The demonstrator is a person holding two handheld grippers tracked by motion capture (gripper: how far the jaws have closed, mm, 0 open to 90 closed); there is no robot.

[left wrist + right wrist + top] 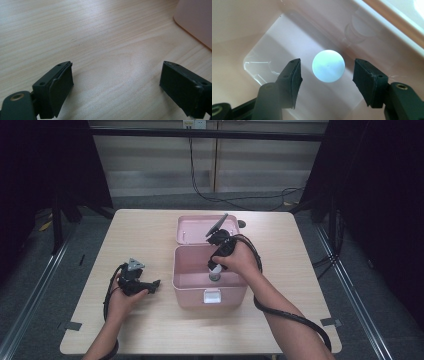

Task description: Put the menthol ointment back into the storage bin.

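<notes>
At frame centre, your right gripper [325, 75] hangs inside the pink box [190, 282], jaws open astride a white-capped object [328, 65], while your left gripper [116, 87], jaws wide and empty, rests on the counter [150, 235].

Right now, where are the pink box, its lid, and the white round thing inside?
pink box [190, 295]: high view, front wall left of the latch.
lid [192, 231]: high view, bare inner face.
white round thing [328, 65]: right gripper view, middle of its top.
</notes>
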